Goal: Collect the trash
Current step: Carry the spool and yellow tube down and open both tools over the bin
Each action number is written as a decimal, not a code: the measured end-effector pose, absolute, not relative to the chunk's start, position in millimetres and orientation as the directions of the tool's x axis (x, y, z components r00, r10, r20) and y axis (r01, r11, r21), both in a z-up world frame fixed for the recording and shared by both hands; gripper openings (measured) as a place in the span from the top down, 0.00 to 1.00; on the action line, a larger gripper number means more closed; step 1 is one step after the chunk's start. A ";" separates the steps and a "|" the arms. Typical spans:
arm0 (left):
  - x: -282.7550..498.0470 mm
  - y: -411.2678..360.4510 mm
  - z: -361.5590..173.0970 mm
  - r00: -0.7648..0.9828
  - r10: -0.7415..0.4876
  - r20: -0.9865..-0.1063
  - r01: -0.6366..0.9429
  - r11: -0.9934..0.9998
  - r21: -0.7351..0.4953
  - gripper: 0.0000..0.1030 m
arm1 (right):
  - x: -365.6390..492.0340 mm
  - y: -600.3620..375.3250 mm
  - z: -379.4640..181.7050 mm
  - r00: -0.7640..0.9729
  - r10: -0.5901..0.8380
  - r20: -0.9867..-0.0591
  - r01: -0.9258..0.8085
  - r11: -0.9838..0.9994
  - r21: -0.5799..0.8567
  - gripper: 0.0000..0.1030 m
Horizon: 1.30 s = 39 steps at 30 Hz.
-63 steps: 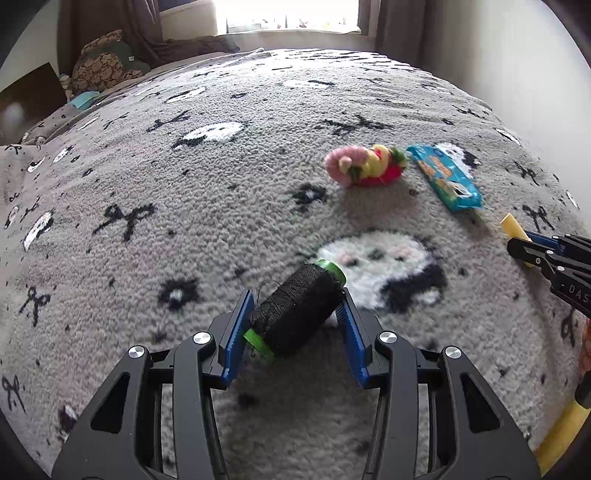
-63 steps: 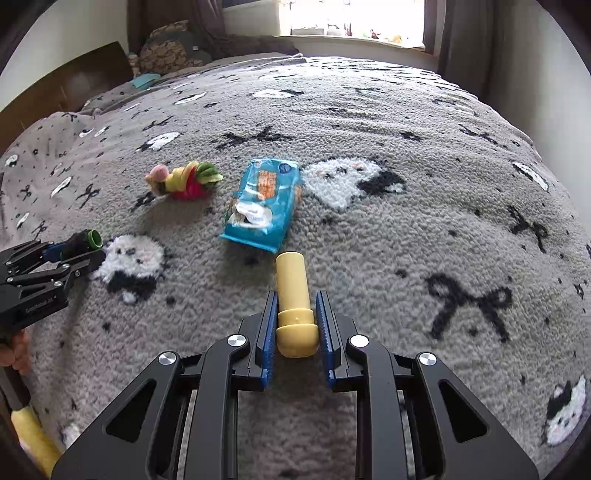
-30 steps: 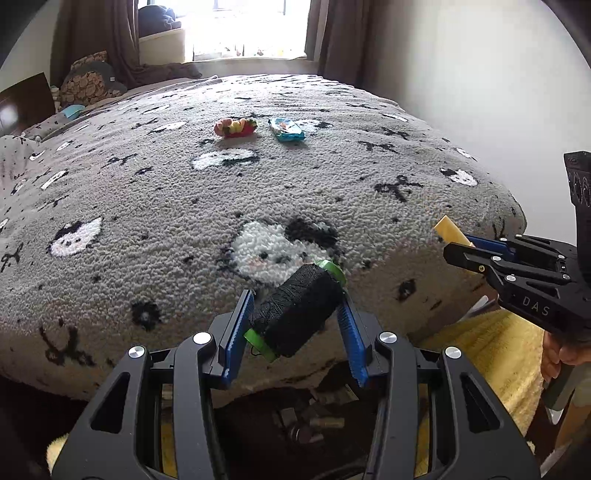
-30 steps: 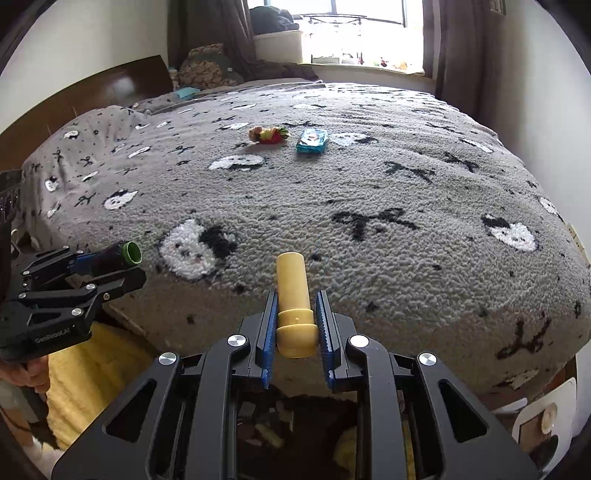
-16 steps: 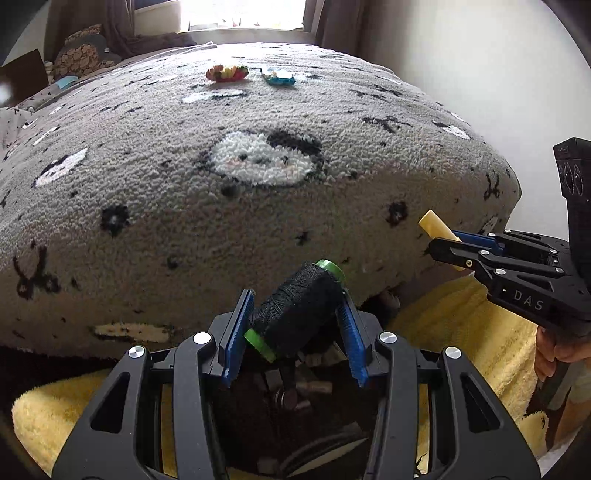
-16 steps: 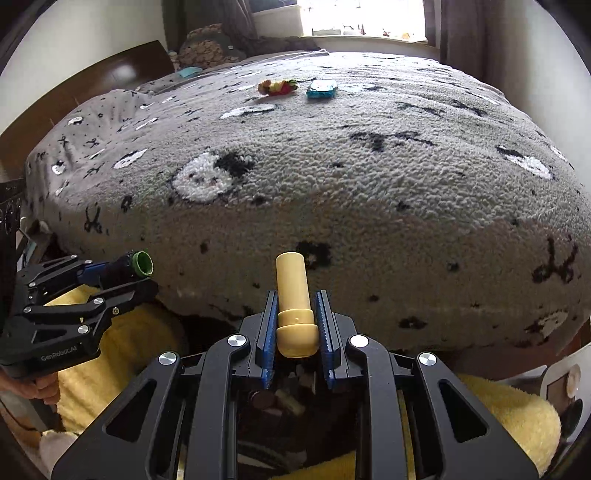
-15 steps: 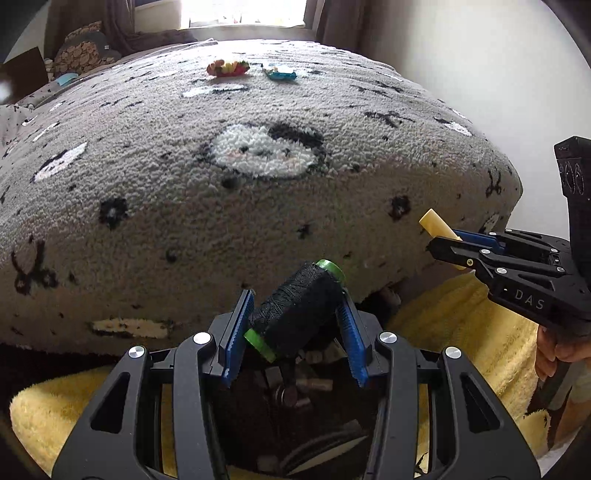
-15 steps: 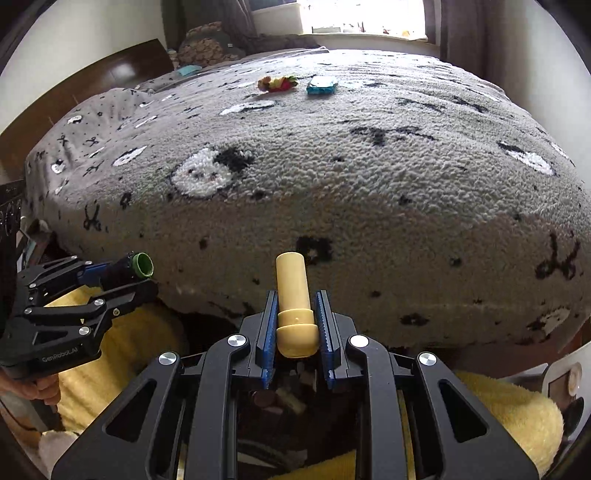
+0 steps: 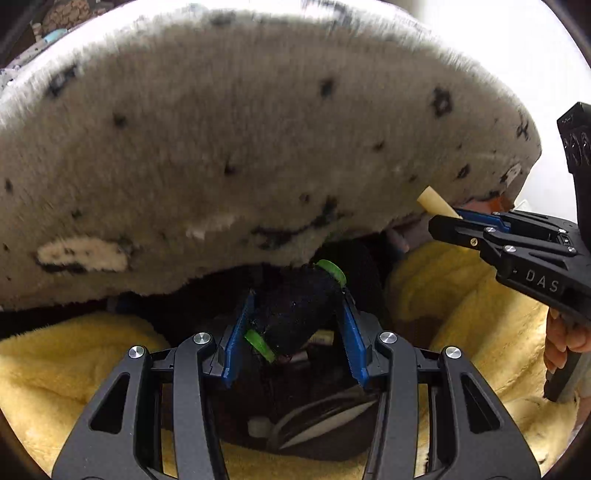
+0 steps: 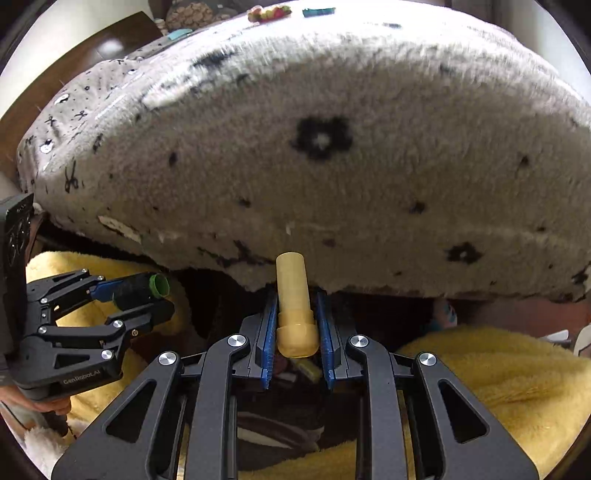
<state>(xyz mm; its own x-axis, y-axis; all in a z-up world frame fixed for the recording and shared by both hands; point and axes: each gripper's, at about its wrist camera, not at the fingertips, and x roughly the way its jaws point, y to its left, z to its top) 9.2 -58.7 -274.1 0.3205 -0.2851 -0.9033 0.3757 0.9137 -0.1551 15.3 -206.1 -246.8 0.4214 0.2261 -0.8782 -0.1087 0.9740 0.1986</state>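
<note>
Both my tongs loaded, low at the bed's edge.
Left tongs [image 9: 295,328] pinch one black thread spool [image 9: 297,314] with green ends, lower centre; right tongs [image 10: 295,325] pinch one yellow tube [image 10: 293,299], upright, lower centre. I read "DAS" on the right unit, "GenRobot.AI" on the left. Grey blanket [image 10: 332,129] fills the upper frame, yellow fleece [image 9: 66,369] below; two items [image 10: 291,13] sit at top.

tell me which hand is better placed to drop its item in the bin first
Left, probably. Its tongs hold the black spool right over the dark bin. The right tongs hold the yellow tube over it too, so it's close.
</note>
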 end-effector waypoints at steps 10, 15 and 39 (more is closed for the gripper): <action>11.0 -61.5 -316.6 0.200 -0.277 -0.940 0.361 0.913 -0.192 0.58 | 19.7 -202.1 -276.8 0.332 0.252 -0.909 -0.099 0.968 0.233 0.79; 14.2 -68.0 -328.4 0.150 -0.283 -0.947 0.358 0.909 -0.215 0.58 | 23.9 -199.9 -289.1 0.291 0.262 -0.920 -0.097 0.965 0.244 0.79; 9.6 -63.0 -306.2 0.198 -0.228 -0.953 0.382 0.914 -0.139 0.19 | 31.7 -211.3 -275.9 0.345 0.225 -0.911 -0.039 0.973 0.225 0.37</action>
